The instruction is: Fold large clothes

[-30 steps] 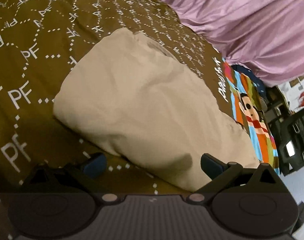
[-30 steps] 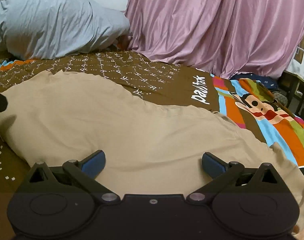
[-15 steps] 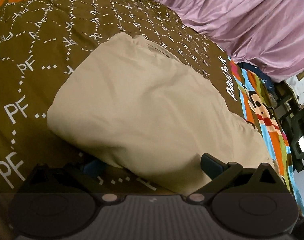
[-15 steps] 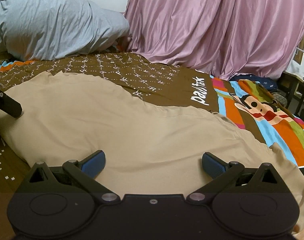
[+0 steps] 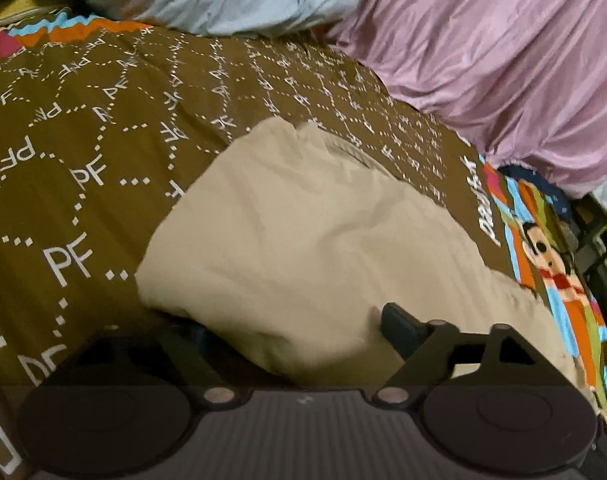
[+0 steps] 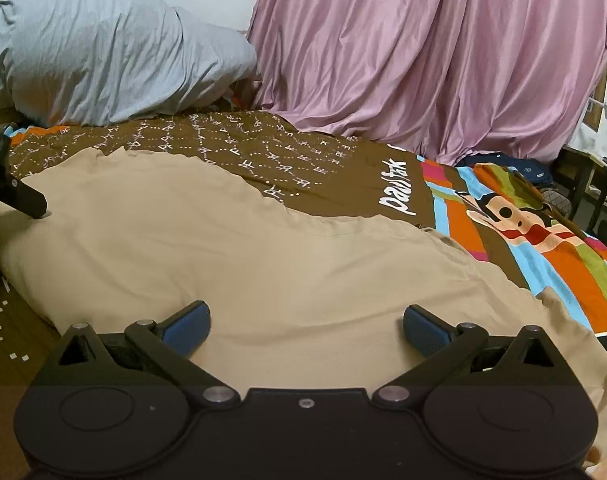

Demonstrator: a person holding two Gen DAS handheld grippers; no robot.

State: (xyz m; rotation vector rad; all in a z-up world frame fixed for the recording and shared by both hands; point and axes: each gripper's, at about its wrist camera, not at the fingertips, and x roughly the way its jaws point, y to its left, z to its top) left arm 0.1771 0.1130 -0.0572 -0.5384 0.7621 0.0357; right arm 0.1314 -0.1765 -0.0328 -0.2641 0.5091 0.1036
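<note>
A large beige garment (image 5: 303, 248) lies folded over on the brown patterned bedspread (image 5: 83, 128). My left gripper (image 5: 299, 330) is open with the garment's near folded edge between its jaws; its left finger is under the cloth and hidden. In the right wrist view the garment (image 6: 263, 264) stretches across the bed. My right gripper (image 6: 305, 322) is open just above the cloth, holding nothing. The left gripper's finger (image 6: 23, 198) shows at the far left, on the garment's end.
A grey-blue pillow (image 6: 103, 48) lies at the head of the bed. A pink curtain (image 6: 423, 52) hangs behind. The bedspread's colourful cartoon edge (image 6: 535, 232) is on the right, with dark furniture (image 5: 599, 240) beyond the bed.
My left gripper has moved forward onto the garment's folded edge; its left finger has slipped under the cloth. The right gripper has not moved.
</note>
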